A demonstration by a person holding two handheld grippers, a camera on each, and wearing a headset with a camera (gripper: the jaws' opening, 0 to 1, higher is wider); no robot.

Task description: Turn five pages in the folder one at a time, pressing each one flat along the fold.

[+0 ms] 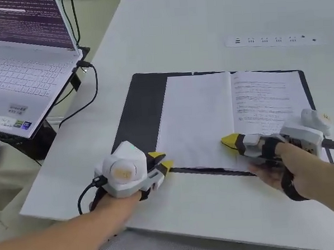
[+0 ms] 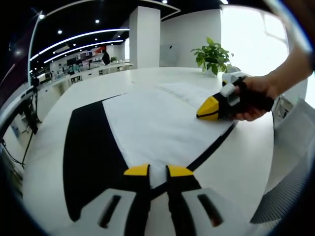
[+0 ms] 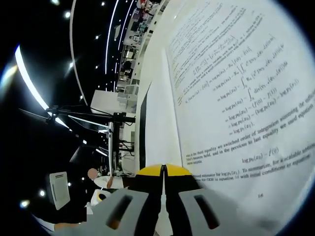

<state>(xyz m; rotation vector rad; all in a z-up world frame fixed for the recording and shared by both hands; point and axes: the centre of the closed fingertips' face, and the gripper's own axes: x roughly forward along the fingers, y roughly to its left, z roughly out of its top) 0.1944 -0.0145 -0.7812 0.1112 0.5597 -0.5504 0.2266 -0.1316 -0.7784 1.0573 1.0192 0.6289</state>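
L claw (image 1: 161, 160): jaws a narrow gap apart, at near edge of open folder (image 1: 139, 112), which lies just ahead of it. R claw (image 1: 230, 139): jaws together, tip by the fold; blank pg (image 1: 197, 118) on its left, printed pg (image 1: 266, 97) on its right.

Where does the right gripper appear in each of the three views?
Head view: right gripper lower right, tip near the fold.
Left gripper view: upper right, in a hand.
Right gripper view: bottom centre, its own jaws together.
Shared landmark: the printed page.
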